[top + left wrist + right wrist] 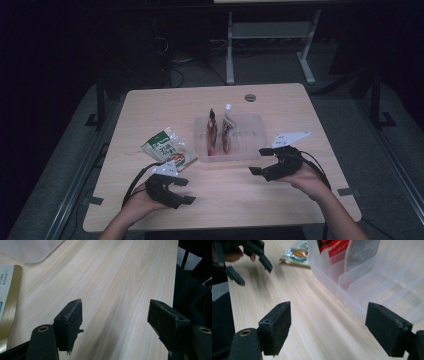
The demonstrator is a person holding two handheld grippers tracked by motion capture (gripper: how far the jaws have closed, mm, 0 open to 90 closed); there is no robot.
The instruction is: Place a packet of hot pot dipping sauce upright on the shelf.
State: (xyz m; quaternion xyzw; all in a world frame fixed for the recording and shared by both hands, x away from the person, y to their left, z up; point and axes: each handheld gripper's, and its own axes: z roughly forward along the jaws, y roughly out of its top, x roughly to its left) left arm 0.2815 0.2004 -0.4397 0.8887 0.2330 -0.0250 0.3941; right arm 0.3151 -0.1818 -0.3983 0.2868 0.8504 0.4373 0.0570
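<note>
Green-printed pouch [169, 150] lies flat just beyond the left gripper [183, 191] (jaws wide, empty), its long axis slanting toward the clear divided tray [250, 150]; the right gripper [259, 161], also open and empty, sits farther off beside that tray.

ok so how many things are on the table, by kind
sauce packets standing in the tray: 2
flat green pouch lying on the table: 1
clear divided tray: 1
total: 4
</note>
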